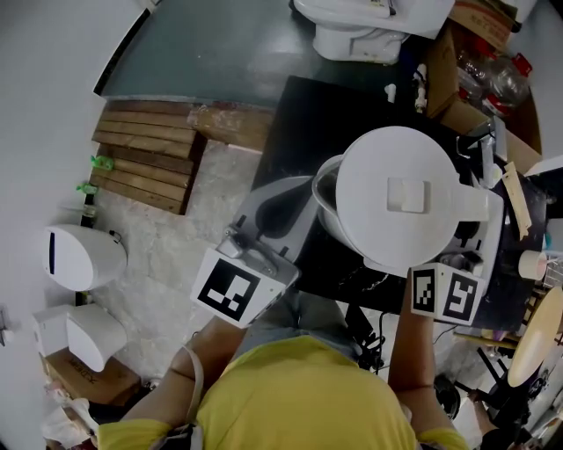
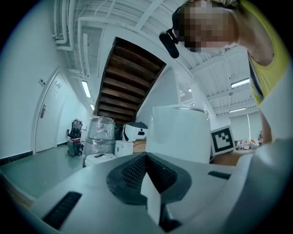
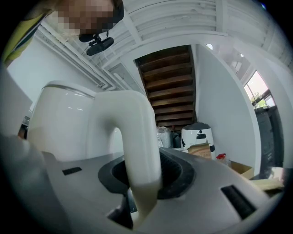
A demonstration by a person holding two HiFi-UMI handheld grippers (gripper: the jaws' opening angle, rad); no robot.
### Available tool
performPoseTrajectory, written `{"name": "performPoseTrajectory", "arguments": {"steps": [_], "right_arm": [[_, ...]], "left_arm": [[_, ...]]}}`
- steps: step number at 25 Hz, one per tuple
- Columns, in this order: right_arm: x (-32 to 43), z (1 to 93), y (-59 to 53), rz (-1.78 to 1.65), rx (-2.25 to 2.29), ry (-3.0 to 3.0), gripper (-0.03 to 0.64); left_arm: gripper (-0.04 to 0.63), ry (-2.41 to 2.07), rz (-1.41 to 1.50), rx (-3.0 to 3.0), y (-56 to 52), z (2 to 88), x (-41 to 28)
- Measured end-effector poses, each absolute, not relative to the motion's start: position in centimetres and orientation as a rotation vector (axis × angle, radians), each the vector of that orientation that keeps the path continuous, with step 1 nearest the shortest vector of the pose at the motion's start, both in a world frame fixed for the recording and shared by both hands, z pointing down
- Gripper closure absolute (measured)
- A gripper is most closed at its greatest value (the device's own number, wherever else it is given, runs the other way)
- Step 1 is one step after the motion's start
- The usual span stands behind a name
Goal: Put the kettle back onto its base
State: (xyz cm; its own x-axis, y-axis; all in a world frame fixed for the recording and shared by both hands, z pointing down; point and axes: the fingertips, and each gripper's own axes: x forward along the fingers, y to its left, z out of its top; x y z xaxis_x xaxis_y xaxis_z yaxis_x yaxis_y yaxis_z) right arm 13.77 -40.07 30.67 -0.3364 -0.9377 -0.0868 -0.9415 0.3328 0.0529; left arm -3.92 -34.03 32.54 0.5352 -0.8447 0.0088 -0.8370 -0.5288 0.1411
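A white kettle (image 1: 409, 198) with a flat lid hangs over the black table (image 1: 312, 123), and its body fills the left of the right gripper view (image 3: 64, 128). My right gripper (image 1: 471, 246) is shut on the kettle's curved white handle (image 3: 137, 141), which runs down between the jaws. My left gripper (image 1: 303, 200) points level at the kettle's spout side and stands a little short of the kettle (image 2: 181, 132). Its jaws look shut (image 2: 153, 201), with only their pale tips showing and nothing between them. The kettle's base is not in view; the kettle hides the table under it.
A wooden pallet (image 1: 145, 163) and white appliances (image 1: 84, 257) lie on the floor to the left. A cardboard box with bottles (image 1: 479, 75) and a white appliance (image 1: 369, 26) stand behind the table. A round wooden top (image 1: 538, 343) sits at the right.
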Motion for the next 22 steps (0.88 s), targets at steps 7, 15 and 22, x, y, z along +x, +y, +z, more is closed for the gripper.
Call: {"name": "performPoseTrajectory", "arguments": {"steps": [7,15,22], "right_arm": [[13.6,31.7,-41.8,0.134,-1.769,2.538,0.512],[13.6,33.2,-43.5,0.153,-1.761,2.538,0.512],[13.3,34.5,-44.6,0.132,-1.766,2.542,0.512]], "left_arm": [[0.594,-1.485,-0.07,2.622,-35.5,33.3,-4.0],[0.594,-1.498,-0.036,2.606,-36.9,34.7,-3.9],[0.594,-1.513,-0.013,2.581,-38.0,35.6,-4.2]]}}
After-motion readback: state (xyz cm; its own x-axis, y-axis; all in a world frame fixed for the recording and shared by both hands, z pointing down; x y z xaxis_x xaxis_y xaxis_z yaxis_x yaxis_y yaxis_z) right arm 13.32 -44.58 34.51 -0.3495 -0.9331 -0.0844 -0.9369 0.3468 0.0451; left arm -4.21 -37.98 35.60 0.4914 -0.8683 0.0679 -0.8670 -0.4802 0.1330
